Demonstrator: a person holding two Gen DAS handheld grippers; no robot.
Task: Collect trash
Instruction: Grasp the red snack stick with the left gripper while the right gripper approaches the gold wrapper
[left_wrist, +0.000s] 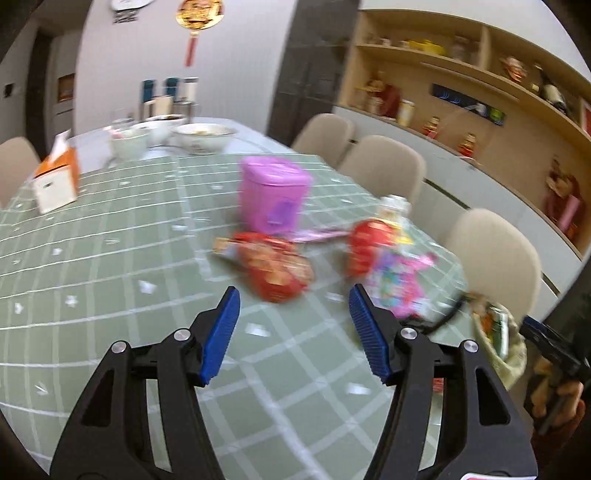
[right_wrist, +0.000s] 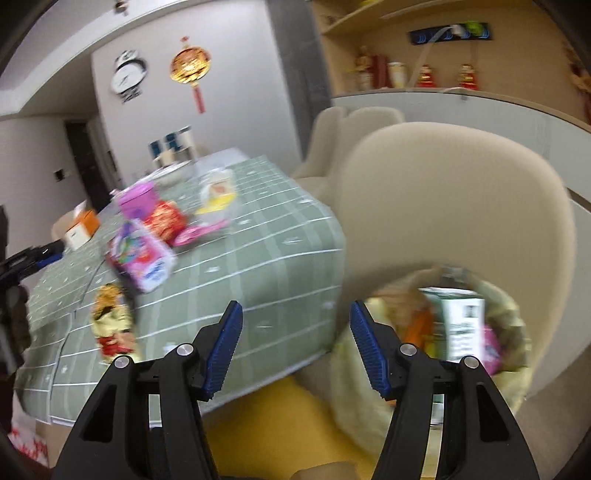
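Green checked cloth covers the one long table (left_wrist: 110, 258), the largest thing here. Three beige chairs (left_wrist: 384, 166) line its right side in the left wrist view; the nearest chair (right_wrist: 461, 192) fills much of the right wrist view and stands behind the one trash bag (right_wrist: 509, 321), which hangs open beside the table edge with a green-and-white carton and other wrappers blurred inside.

On the cloth, one purple lidded bin (left_wrist: 275, 192) stands upright mid-table. Just in front of it lie the loose pieces of trash, blurred: two red packets, one (left_wrist: 277, 269) nearer the left gripper and one (left_wrist: 369, 247) to its right, one pink patterned pouch (left_wrist: 399, 284) touching that second packet, one pink flat wrapper (left_wrist: 317, 233) between bin and packets, and one clear bottle (left_wrist: 395, 208) behind. One more yellow-red wrapper (right_wrist: 110, 325) lies near the table edge. Farther back sit one orange-and-white box (left_wrist: 57, 181) and several bowls (left_wrist: 203, 136).

The left gripper (left_wrist: 293, 306) hangs over the cloth, jaws apart, nothing between them. The right gripper (right_wrist: 295, 321) is apart too, empty, between table corner and bag.
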